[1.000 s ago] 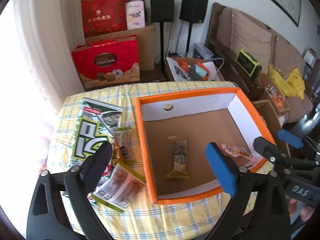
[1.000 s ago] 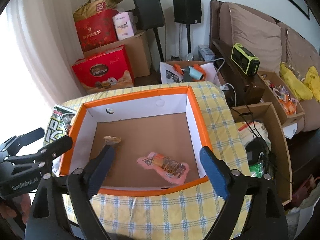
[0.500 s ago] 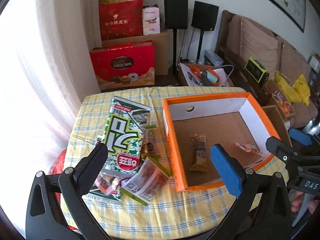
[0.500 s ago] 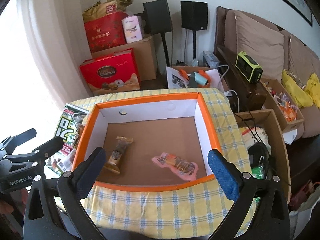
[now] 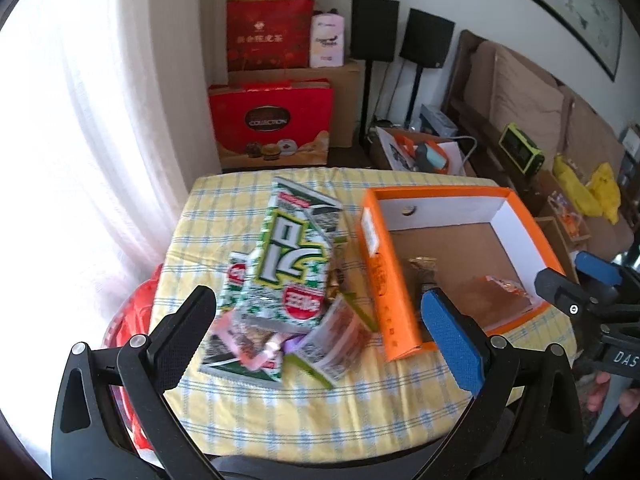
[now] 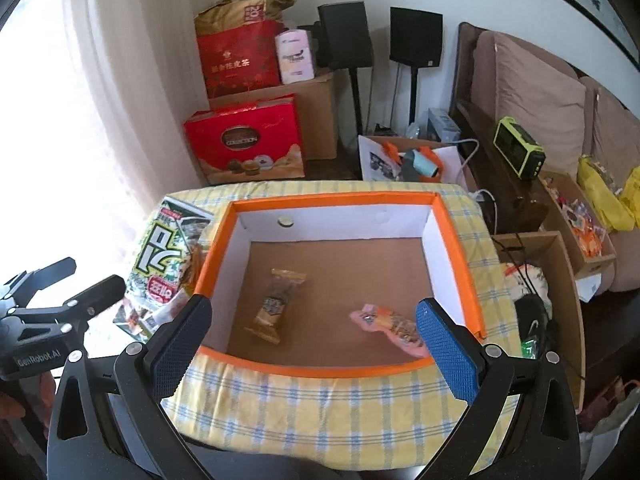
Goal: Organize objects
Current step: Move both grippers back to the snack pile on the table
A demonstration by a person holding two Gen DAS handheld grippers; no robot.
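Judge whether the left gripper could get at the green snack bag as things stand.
Probably yes. The left gripper is open and empty, and the green snack bag lies on top of the pile beside the orange box, with nothing over it.

On the table (image 6: 320, 412) stands one orange box (image 6: 332, 200). Inside it lie two snack packets: one brown (image 6: 276, 306) and one pink (image 6: 390, 328). Beside the box there is one pile of snack bags (image 5: 288, 280); their exact number cannot be told. Behind stand two black speakers (image 6: 346, 34).
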